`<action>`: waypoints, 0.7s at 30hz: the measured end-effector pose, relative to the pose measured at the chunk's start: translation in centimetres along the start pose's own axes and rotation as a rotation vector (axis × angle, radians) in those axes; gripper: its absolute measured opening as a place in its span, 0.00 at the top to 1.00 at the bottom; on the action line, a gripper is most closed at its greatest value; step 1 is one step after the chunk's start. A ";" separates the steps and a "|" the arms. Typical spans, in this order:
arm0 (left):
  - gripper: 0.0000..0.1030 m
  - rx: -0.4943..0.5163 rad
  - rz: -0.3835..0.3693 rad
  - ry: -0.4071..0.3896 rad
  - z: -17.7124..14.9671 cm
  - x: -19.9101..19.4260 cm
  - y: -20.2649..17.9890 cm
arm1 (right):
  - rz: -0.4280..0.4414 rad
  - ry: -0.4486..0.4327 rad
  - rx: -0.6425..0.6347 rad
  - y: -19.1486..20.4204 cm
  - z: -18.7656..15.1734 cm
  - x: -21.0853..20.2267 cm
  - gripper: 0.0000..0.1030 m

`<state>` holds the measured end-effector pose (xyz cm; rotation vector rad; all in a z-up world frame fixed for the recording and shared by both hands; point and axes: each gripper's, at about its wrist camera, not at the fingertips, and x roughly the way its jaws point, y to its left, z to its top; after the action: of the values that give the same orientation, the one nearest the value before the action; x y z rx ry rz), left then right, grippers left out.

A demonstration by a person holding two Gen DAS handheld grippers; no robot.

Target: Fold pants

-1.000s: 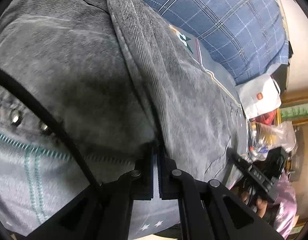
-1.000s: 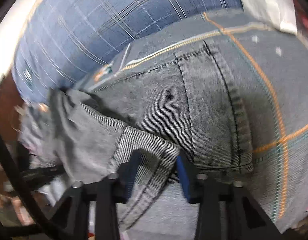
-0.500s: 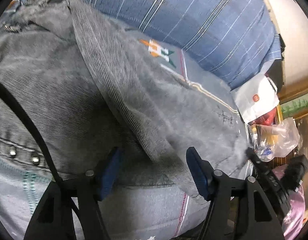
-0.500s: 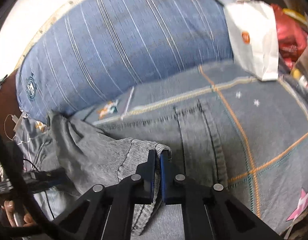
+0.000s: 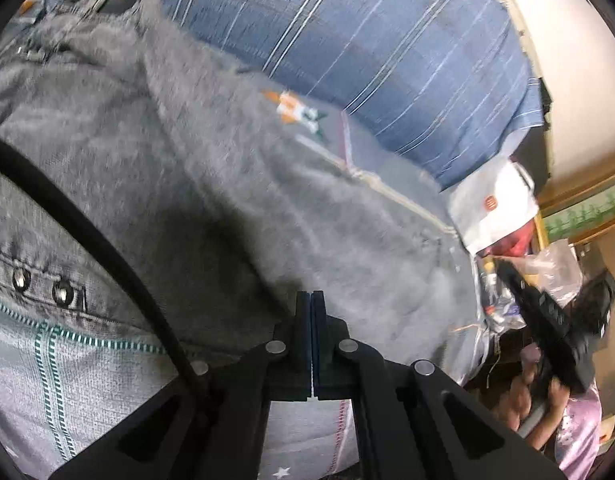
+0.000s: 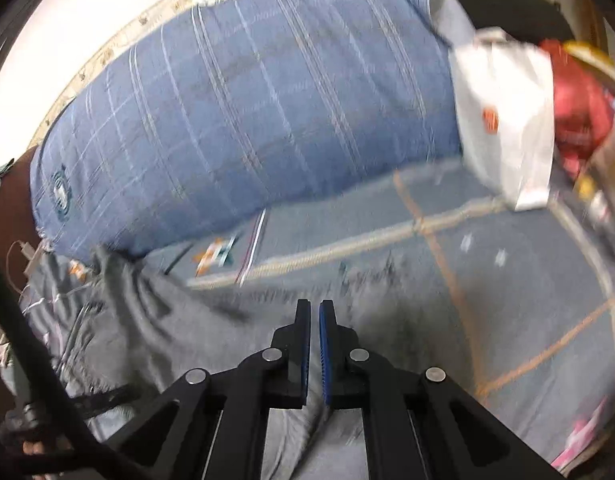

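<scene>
Grey denim pants (image 5: 155, 168) lie spread on a bed, and their studded waistband (image 5: 23, 278) shows at the left of the left wrist view. My left gripper (image 5: 311, 298) is shut on a fold of the pants, its blue pads pressed together with cloth running up to the tips. In the right wrist view the pants (image 6: 187, 332) bunch up toward my right gripper (image 6: 314, 308). It is shut on the pants, and cloth hangs under its fingers. The right gripper (image 5: 547, 320) also shows at the right of the left wrist view, with a hand (image 5: 523, 400) on it.
A big blue plaid pillow (image 6: 247, 112) lies along the far side. The bed sheet (image 6: 527, 300) is grey-blue with orange lines and stars. A white bag (image 6: 503, 120), a red bag (image 6: 579, 112) and a clear plastic bag (image 5: 555, 264) crowd the right end.
The left gripper opened around a fold of the pants, then shut on it. The right gripper closed on the pants' edge and rose, pulling the cloth up with it.
</scene>
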<state>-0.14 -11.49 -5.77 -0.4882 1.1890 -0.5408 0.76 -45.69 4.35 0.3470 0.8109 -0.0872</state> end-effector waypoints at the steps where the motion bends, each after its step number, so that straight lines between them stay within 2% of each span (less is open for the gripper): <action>1: 1.00 0.008 0.008 -0.007 0.2 0.3 -0.4 | 0.008 0.007 -0.001 -0.3 0.8 0.3 0.95; 4: 1.00 -0.009 0.011 0.012 0.4 1.5 -0.7 | 0.002 0.020 0.050 -1.8 1.1 2.6 0.96; 6: 1.00 -0.004 -0.008 0.014 0.2 2.0 -0.8 | 0.020 0.093 0.096 -2.9 -0.4 4.9 0.96; 8: 1.00 0.024 -0.002 -0.004 -0.4 1.5 -0.9 | 0.022 0.129 0.101 -3.4 -1.1 5.6 0.96; 10: 1.00 0.040 -0.021 0.004 -0.8 1.6 -1.3 | -0.011 0.108 0.093 -3.9 -1.2 5.2 0.96; 13: 1.00 0.092 -0.002 0.041 -1.2 2.2 -2.1 | 0.021 0.104 0.148 -5.1 -1.1 5.3 0.96; 14: 0.95 0.095 0.012 0.042 -1.2 2.4 -2.1 | 0.029 0.112 0.165 -5.5 -1.2 5.7 0.93; 15: 0.88 0.094 0.029 0.051 -1.2 2.7 -2.1 | 0.080 0.137 0.193 -5.7 -1.2 6.2 0.93; 17: 0.43 0.062 0.032 0.062 -1.1 3.0 -1.8 | 0.161 0.185 0.196 -5.5 -1.5 6.8 0.90; 18: 0.41 0.038 0.017 0.058 -1.1 3.0 -1.6 | 0.173 0.223 0.179 -5.0 -1.9 7.2 0.87; 19: 0.41 0.030 -0.005 0.060 -1.2 3.1 -1.7 | 0.181 0.247 0.166 -4.8 -2.2 7.5 0.76; 20: 0.41 0.037 -0.010 0.072 -1.3 3.3 -1.9 | 0.195 0.270 0.156 -4.5 -2.6 7.7 0.57; 21: 0.41 0.040 -0.011 0.088 -1.4 3.5 -2.2 | 0.204 0.285 0.152 -4.4 -3.0 7.8 0.46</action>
<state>-0.82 -15.52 -7.40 -0.4412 1.2573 -0.5991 3.19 -48.37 -4.38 0.5934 1.0484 0.0944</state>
